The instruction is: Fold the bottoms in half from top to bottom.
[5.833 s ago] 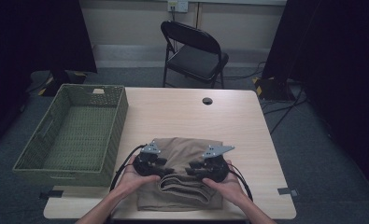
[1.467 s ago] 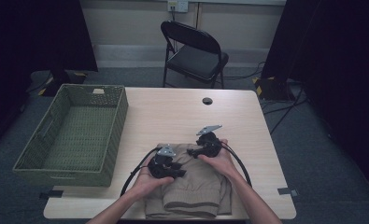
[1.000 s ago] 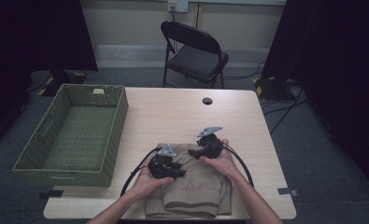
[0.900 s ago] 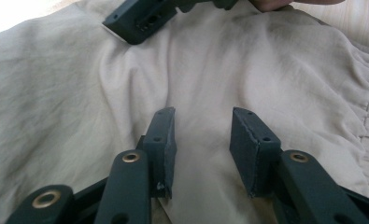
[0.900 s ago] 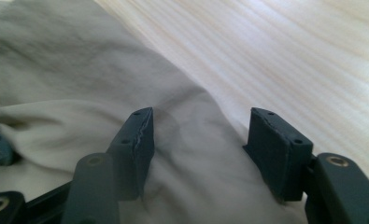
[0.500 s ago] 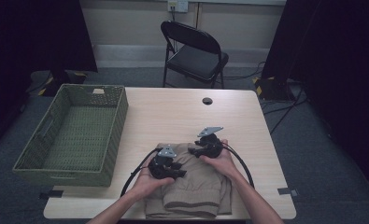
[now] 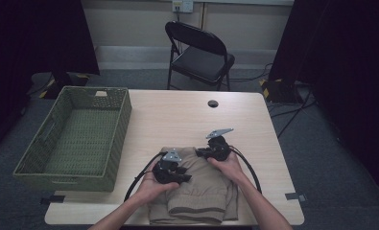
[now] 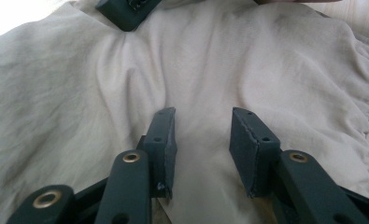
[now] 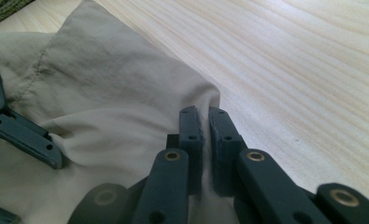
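A folded khaki garment point(image 7: 201, 194) lies at the front of the wooden table point(image 7: 187, 120). My left gripper point(image 7: 183, 178) rests on its middle, open, both pads point(image 8: 166, 135) down on flat cloth point(image 8: 275, 70) with nothing pinched between them. My right gripper point(image 7: 200, 153) sits at the garment's far right corner. Its jaws have just been closing and now stand almost together in the right gripper view point(image 9: 205, 126), with the folded edge of the cloth point(image 9: 126, 88) caught between them. One jaw of the right gripper point(image 8: 126, 11) shows in the left gripper view.
A green woven basket point(image 7: 122, 124) stands on the table's left side. A small black grommet point(image 7: 213, 103) sits near the far edge, with bare wood point(image 9: 303, 60) beyond the garment. A black folding chair point(image 7: 201, 52) stands behind the table. Cables loop from both grippers.
Since the oldest frame the left gripper has come nearer and onto the garment's middle, and the right gripper has shifted to its far right corner. Over the last second both hands keep still.
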### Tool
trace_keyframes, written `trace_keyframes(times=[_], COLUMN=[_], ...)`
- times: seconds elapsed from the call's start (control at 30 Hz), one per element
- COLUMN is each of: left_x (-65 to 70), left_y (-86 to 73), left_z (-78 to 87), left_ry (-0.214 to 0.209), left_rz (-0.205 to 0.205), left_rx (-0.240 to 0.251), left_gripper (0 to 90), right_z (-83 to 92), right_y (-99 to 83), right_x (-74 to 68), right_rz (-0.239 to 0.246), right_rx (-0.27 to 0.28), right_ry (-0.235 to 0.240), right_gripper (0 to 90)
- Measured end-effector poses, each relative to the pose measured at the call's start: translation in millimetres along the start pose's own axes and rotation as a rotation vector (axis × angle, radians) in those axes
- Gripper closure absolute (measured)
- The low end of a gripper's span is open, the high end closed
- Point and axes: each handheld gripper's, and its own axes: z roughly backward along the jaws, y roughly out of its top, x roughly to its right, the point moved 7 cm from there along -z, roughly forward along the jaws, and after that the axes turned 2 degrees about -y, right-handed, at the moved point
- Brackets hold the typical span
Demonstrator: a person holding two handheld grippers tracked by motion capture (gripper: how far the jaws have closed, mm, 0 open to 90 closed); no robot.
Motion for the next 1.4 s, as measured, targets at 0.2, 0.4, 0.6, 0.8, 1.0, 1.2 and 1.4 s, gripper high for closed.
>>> trace_keyframes(times=[0.2, 0.4, 0.6, 0.8, 1.0, 1.2, 1.4], left_x=[0.0, 1.2, -0.1, 0.2, 1.8, 2.7, 17.8], left_y=[0.1, 0.0, 0.5, -0.3, -0.2, 5.0, 15.8], left_z=[0.0, -1.1, -1.8, -1.9, -1.8, 4.3, 16.2], left_ry=[0.002, 0.022, 0.048, 0.049, 0.068, 0.060, 0.011], left_rz=[-0.009, -0.035, -0.047, -0.068, -0.101, -0.079, -0.070], left_rx=[-0.003, 0.002, 0.008, 0.014, 0.000, 0.021, 0.066], left_gripper=[60.7, 60.0, 60.0, 57.1, 54.9, 51.8, 47.7], right_z=[8.5, 23.4, 34.3, 39.7, 41.5, 39.4, 39.4], right_y=[6.5, 15.2, 22.0, 25.3, 26.3, 27.0, 27.1], right_x=[-4.1, -11.8, -21.0, -28.0, -30.8, -29.7, -27.3], right_rz=[0.009, 0.026, 0.038, 0.053, 0.061, 0.062, 0.052], right_rx=[0.027, 0.076, 0.112, 0.129, 0.133, 0.129, 0.132], right_ry=[0.003, 0.024, 0.044, 0.070, 0.071, 0.069, 0.067], right_gripper=[85.3, 85.3, 85.5, 85.4, 85.3, 85.3, 85.2])
